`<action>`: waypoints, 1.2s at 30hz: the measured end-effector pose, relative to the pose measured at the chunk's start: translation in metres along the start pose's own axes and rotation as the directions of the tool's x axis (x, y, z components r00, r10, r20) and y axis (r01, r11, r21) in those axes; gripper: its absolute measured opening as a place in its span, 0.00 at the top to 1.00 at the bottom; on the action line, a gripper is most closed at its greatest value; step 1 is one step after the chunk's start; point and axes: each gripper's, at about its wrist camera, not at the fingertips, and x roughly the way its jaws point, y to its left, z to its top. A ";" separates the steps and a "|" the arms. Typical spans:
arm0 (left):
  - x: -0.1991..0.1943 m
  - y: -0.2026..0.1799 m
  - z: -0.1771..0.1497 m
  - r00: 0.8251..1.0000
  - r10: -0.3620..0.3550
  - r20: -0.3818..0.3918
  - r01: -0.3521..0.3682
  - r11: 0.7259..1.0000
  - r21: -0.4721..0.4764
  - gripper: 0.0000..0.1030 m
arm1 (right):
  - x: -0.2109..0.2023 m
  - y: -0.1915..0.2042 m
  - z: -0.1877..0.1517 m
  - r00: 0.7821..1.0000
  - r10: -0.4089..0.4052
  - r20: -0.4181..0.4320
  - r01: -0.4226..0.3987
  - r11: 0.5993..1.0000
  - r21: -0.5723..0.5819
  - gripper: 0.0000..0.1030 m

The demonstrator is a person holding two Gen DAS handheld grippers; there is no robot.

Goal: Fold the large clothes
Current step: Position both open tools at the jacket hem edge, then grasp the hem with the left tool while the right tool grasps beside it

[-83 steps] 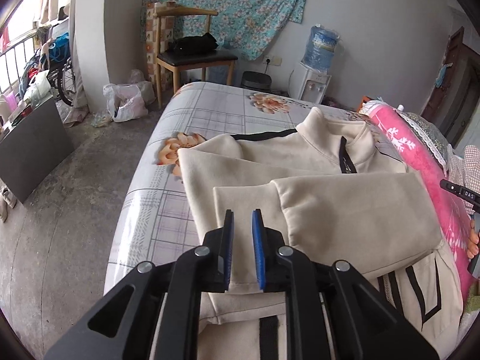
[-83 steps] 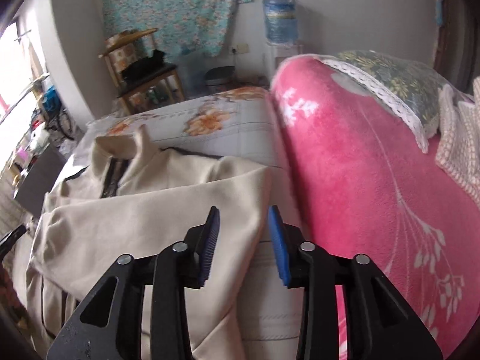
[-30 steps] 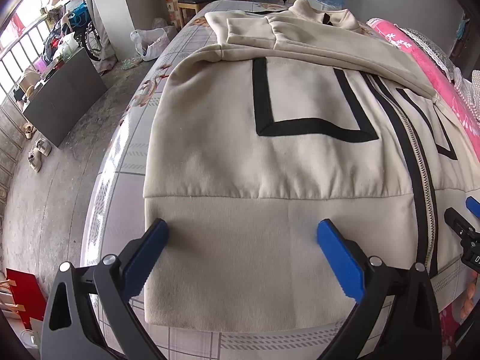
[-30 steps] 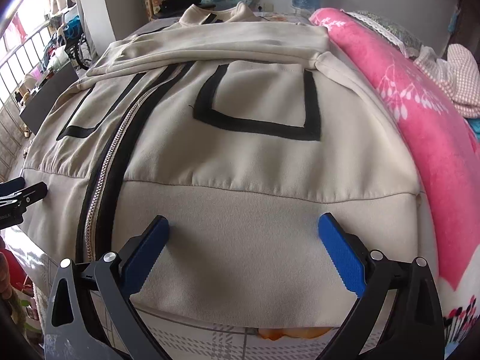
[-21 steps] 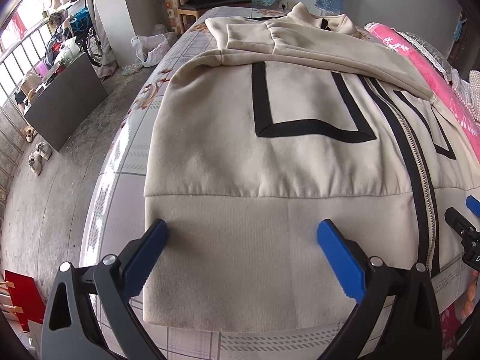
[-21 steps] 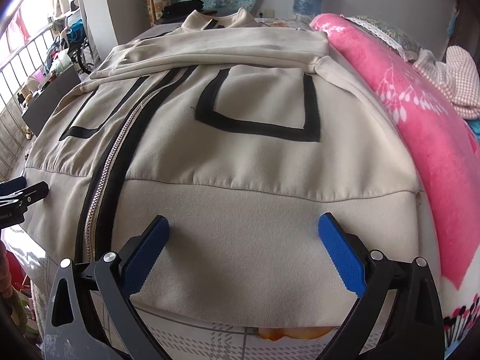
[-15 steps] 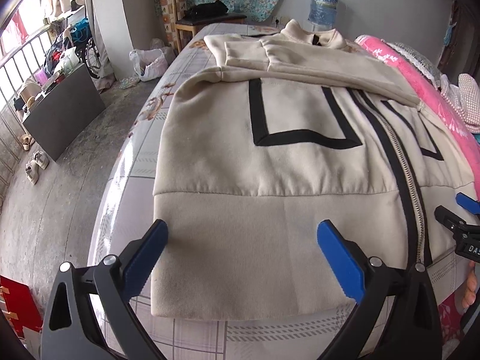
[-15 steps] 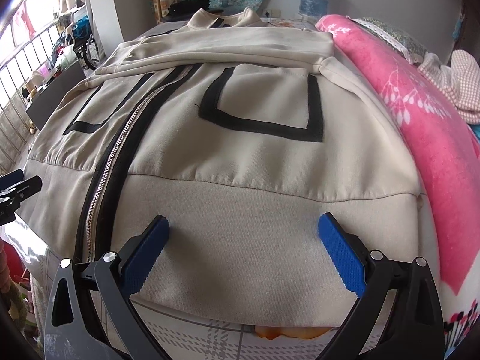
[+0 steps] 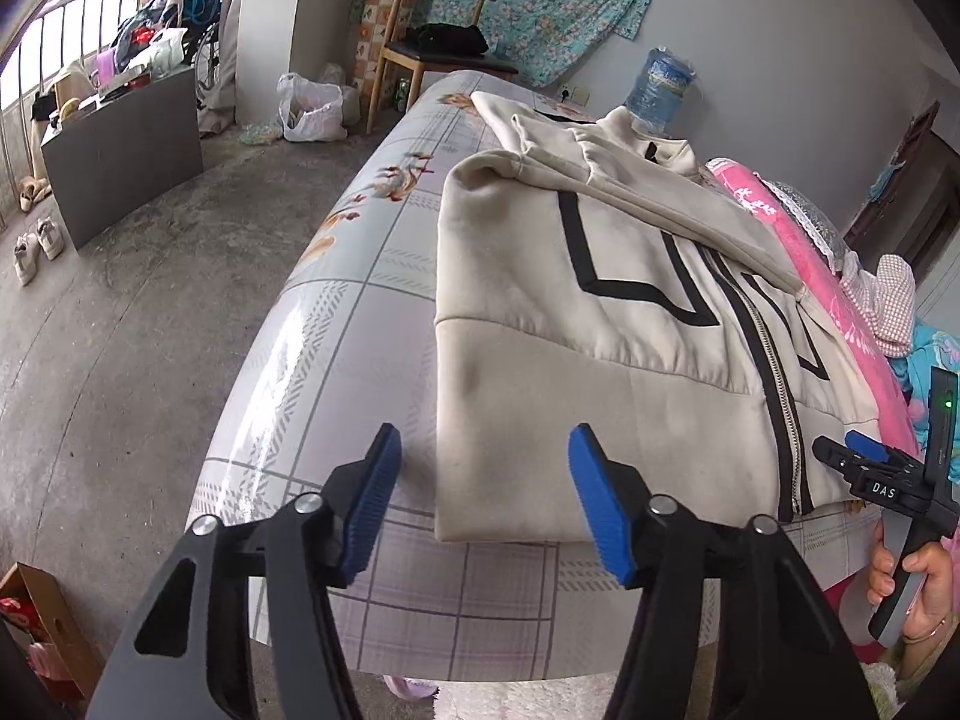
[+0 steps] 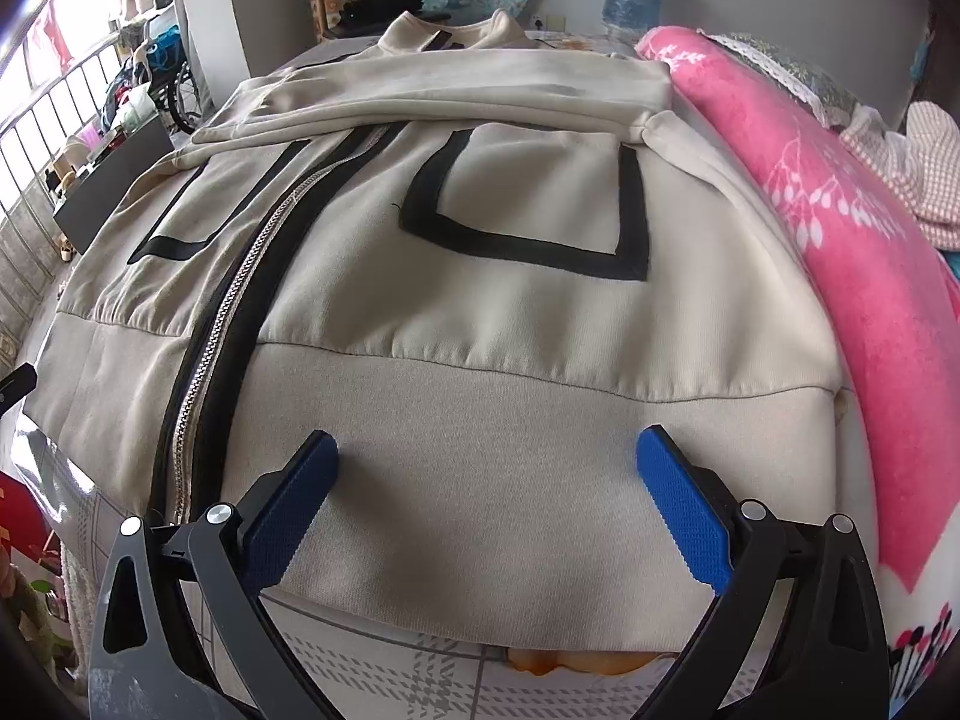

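A cream zip jacket (image 9: 600, 324) with black stripes lies flat on the bed, front up, sleeves folded across the chest. It also fills the right wrist view (image 10: 480, 300). My left gripper (image 9: 483, 504) is open and empty, just off the hem's left corner. My right gripper (image 10: 486, 498) is open and empty over the hem's right half, the band between its fingers. The right gripper also shows at the right edge of the left wrist view (image 9: 858, 456).
The bed has a checked floral sheet (image 9: 336, 324). A pink blanket (image 10: 852, 252) lies along the jacket's right side. Beyond the bed are a wooden chair (image 9: 438, 42), a water bottle (image 9: 657, 87) and a dark board (image 9: 120, 144) on the floor to the left.
My left gripper has pulled back and swung left, off the hem to its left corner, its fingers narrower. My right gripper has stayed open over the hem.
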 end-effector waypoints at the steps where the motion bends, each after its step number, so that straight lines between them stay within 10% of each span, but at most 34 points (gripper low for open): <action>1: 0.002 0.003 0.001 1.000 -0.002 -0.002 0.002 1.000 -0.008 0.54 | 0.000 0.000 0.000 1.000 -0.002 -0.001 0.002 1.000 0.001 0.08; 21: 0.048 0.033 0.059 0.978 -0.202 -0.056 0.189 0.965 -0.184 0.68 | 0.003 0.001 0.003 0.999 -0.015 -0.028 0.015 1.000 0.020 0.08; 36: 0.064 0.061 0.079 0.866 -0.500 -0.029 0.434 0.777 -0.456 0.69 | 0.003 -0.002 0.003 1.000 -0.011 -0.024 0.012 1.000 0.016 0.08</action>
